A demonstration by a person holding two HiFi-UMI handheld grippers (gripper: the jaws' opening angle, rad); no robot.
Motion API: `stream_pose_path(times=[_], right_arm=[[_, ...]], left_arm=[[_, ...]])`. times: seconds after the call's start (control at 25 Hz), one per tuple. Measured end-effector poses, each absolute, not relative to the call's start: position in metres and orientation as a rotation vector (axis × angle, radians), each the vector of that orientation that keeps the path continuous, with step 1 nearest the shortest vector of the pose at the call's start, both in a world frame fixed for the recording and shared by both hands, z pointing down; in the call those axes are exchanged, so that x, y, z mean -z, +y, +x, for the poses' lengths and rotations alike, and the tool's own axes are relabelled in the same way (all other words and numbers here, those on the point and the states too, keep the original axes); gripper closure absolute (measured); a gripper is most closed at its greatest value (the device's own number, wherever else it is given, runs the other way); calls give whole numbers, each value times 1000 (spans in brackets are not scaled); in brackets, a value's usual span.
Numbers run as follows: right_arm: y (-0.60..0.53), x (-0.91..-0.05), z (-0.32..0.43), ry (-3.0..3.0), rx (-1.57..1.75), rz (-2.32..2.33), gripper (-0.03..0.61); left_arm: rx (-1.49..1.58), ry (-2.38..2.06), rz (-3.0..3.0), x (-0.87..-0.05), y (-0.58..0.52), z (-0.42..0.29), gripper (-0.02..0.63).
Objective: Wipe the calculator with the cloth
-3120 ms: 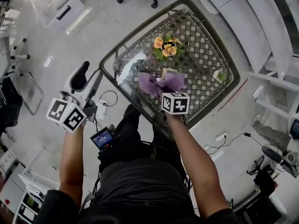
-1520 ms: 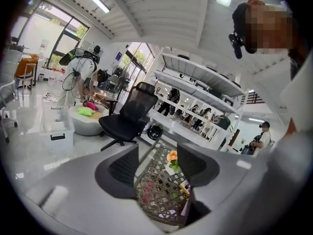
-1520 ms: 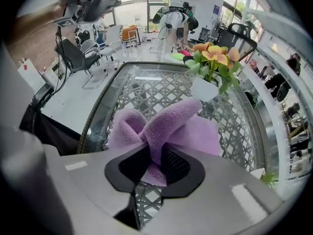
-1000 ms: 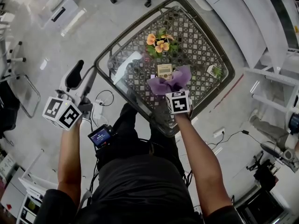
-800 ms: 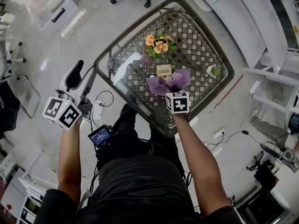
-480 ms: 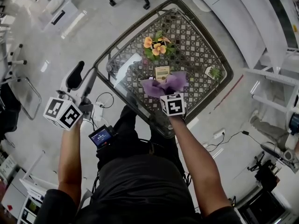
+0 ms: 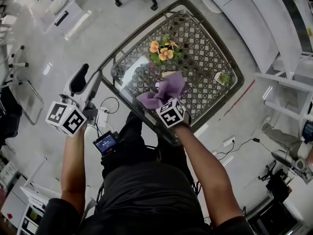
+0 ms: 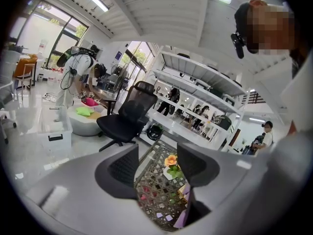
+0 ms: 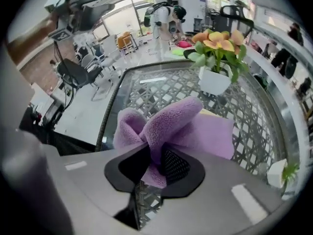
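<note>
The right gripper (image 9: 156, 164) clamps the purple cloth (image 7: 164, 89), draped over the beige calculator (image 7: 169, 74) just beyond its jaws, mid wicker table (image 7: 208, 53). The left gripper (image 8: 157, 168) has its jaws apart, holding nothing.

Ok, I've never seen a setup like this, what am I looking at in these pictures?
A person holds a hand tool with a two-fingered claw in each hand. The top-down picture comes from a camera on their head; the other two come from cameras riding on the claws. The right claw is shut on a purple cloth over a lattice table. On it stand potted flowers and a small plant; the calculator is mostly hidden by the cloth. The left claw is open and empty, off to the side.
</note>
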State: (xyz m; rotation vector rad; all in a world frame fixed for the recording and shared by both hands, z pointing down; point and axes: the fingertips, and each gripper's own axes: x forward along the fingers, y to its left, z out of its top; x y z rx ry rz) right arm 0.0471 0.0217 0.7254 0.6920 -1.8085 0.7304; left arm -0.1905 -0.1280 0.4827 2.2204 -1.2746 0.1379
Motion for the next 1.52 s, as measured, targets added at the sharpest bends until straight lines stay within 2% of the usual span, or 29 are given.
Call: stream_pose_path(times=[0.2,0.4,1.0,1.2,1.52], right_arm=[[25,-721,43,-1784,-355,485,509],[23,-720,48,-1770,-302,459,509],[16,-728,119,-1666,-637,721,508],[28,-730,142,-1613,-861,801,505],[25,-692,192,-1615,-1065,1078,483]], left_arm=[[-144,-1277,2206,-483,-130,-191,339],[-136,-1271,2215,-481,-129,-189,339],[-159,-1266,2239,-477,-126,-190,339],[-183,-1260,2254,-471,-123,-192,339],[-236,-1224,2292,-457,-120,-181,339]])
